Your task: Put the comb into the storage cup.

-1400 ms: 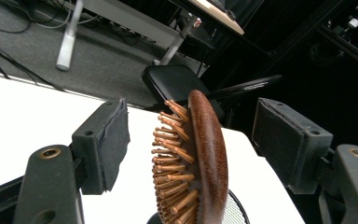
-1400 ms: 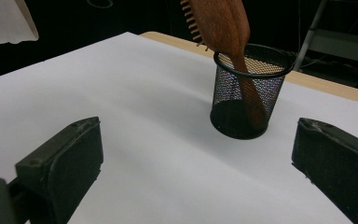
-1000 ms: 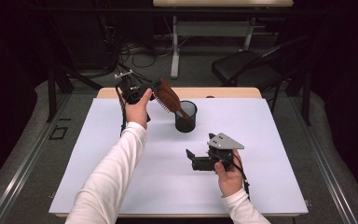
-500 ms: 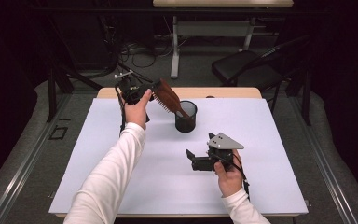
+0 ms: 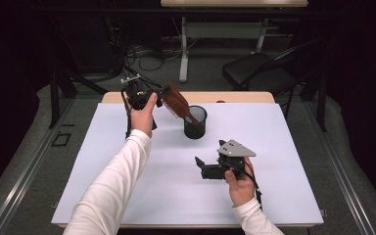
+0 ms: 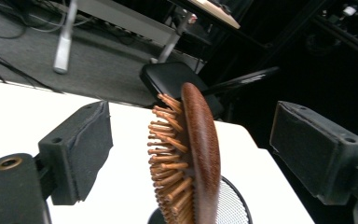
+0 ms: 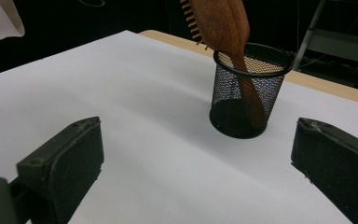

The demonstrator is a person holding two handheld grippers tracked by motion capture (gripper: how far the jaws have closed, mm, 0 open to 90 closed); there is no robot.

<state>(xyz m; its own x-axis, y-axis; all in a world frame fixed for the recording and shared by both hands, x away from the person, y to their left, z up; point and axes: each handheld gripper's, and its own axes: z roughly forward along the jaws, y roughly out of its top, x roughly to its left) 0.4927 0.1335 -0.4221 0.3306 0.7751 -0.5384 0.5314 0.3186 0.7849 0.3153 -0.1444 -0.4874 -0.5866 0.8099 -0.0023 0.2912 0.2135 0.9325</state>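
A reddish-brown wooden paddle hairbrush [image 5: 177, 102] with peg-like wooden bristles stands handle-down in a round black wire-mesh cup [image 5: 195, 122], leaning toward ten o'clock over the rim. The cup sits on the white matte worktop [image 5: 103, 161], slightly toward twelve o'clock from its middle. The left gripper [image 5: 157, 97] has the brush head between its black foam-padded jaws, which have just been opening; both pads stand clear of the wood. The right gripper [image 5: 199, 165] rests at five o'clock from the cup, its jaws wide and empty, aimed at the cup.
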